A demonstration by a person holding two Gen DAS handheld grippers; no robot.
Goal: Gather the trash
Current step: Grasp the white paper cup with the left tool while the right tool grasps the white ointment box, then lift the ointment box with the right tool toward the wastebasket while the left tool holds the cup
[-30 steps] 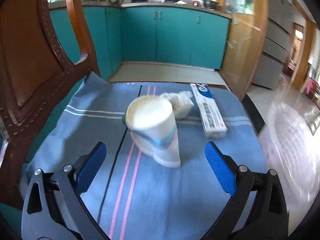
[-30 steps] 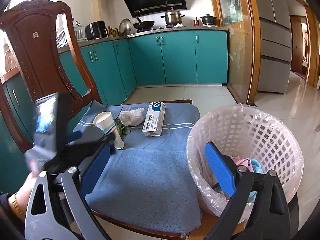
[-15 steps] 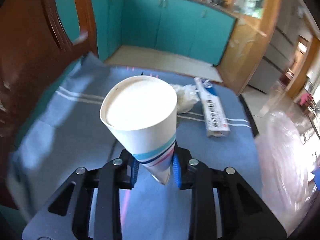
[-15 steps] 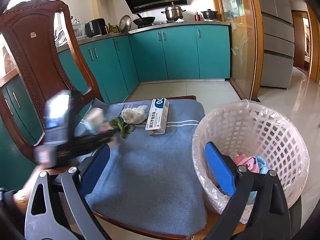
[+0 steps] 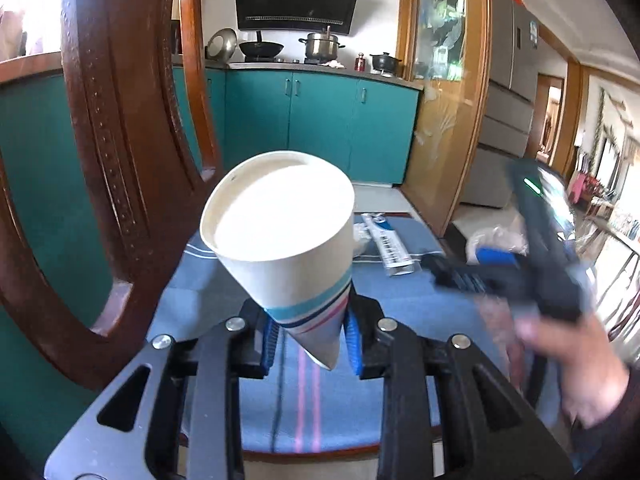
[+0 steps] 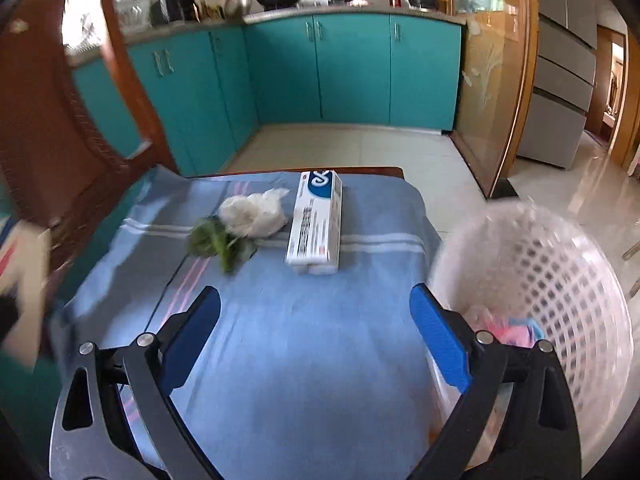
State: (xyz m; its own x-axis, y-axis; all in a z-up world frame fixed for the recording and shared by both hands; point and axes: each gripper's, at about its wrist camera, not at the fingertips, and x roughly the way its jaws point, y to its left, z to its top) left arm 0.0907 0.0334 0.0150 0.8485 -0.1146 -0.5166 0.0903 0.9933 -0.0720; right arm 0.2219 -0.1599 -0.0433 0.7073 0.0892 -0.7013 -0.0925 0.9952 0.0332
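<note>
Above blue cloth (image 5: 400,308): left claw (image 5: 311,339) clamps paper cup (image 5: 286,236); right claw (image 6: 316,320) wide, empty.

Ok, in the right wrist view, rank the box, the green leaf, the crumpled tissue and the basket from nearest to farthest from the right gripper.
1. Basket, beside the right gripper, at its right finger.
2. Green leaf, ahead on the left.
3. Box and crumpled tissue, ahead near the middle, too close to call.

One paper cup (image 5: 280,240), one box (image 6: 316,222), one crumpled white wad (image 6: 256,216) and one green leaf scrap (image 6: 218,242) make four pieces of trash. There is one basket (image 6: 560,280), one striped cloth (image 6: 300,340), one chair (image 5: 120,160) and two claws.
</note>
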